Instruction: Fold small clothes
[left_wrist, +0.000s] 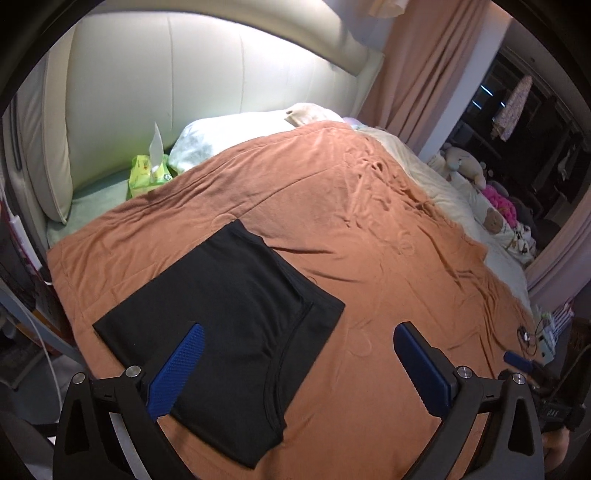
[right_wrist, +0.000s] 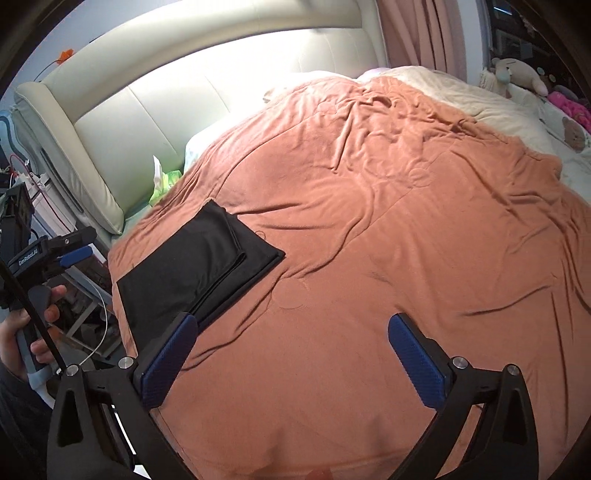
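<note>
The left gripper (left_wrist: 299, 354) hangs with jaws wide and nothing between them, above the folded black garment (left_wrist: 221, 314) lying flat on the orange blanket (left_wrist: 388, 258). The right gripper (right_wrist: 291, 350) is equally wide and empty, with the garment at its 10 o'clock.

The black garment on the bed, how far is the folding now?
Done: the black garment lies folded flat on the orange blanket. In hand: nothing; the left gripper and right gripper are both open and empty. Left: no other clothes to fold are in view.
</note>
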